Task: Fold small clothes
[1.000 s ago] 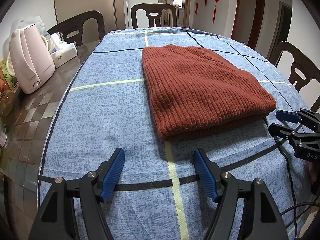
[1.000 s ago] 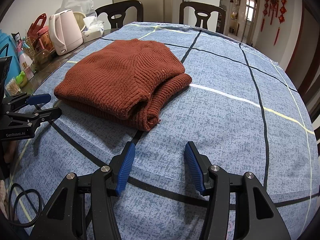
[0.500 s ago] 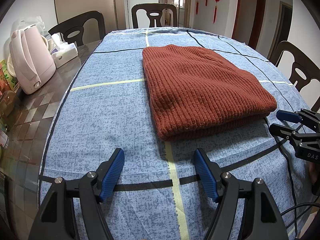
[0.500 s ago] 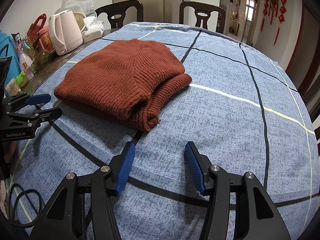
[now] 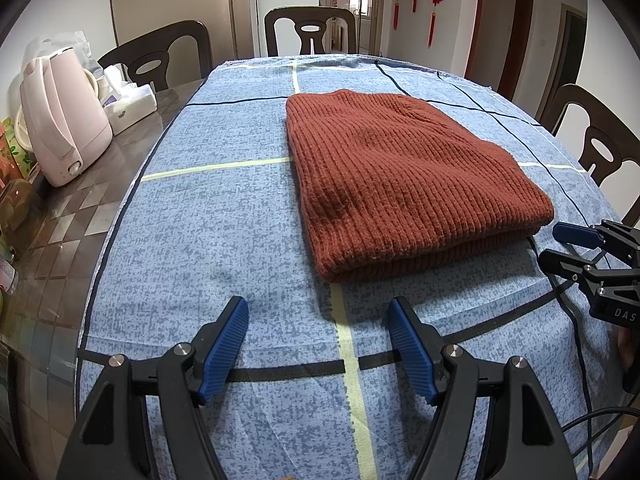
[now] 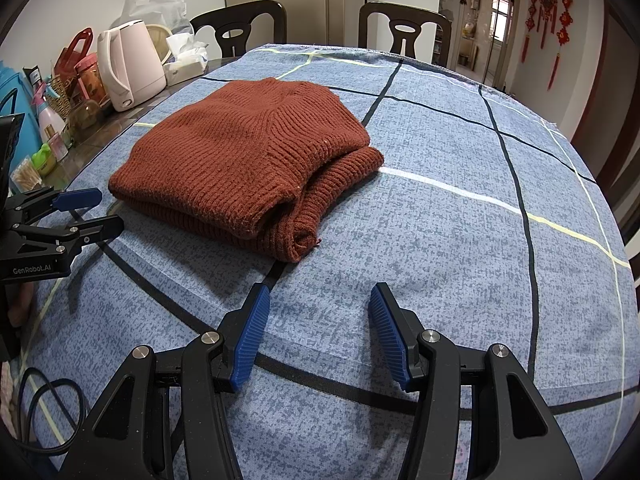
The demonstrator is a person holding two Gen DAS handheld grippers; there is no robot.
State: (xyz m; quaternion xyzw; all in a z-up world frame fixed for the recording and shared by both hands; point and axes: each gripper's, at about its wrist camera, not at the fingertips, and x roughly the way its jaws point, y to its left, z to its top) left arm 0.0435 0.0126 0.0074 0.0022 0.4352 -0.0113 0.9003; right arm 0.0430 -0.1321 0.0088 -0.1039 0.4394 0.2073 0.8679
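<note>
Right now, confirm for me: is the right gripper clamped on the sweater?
No. The right gripper hangs open over bare tablecloth, short of the folded sweater.

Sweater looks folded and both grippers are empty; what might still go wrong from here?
The sweater's open end bulges loosely, so the fold may spring apart. A cable lies on the tablecloth by the left gripper and might snag. The right gripper could drag the cloth.

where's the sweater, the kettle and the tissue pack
sweater [image 5: 400, 176]: left wrist view, middle of top fold
kettle [image 6: 132, 66]: right wrist view, pink body
tissue pack [image 5: 128, 106]: left wrist view, white top
</note>
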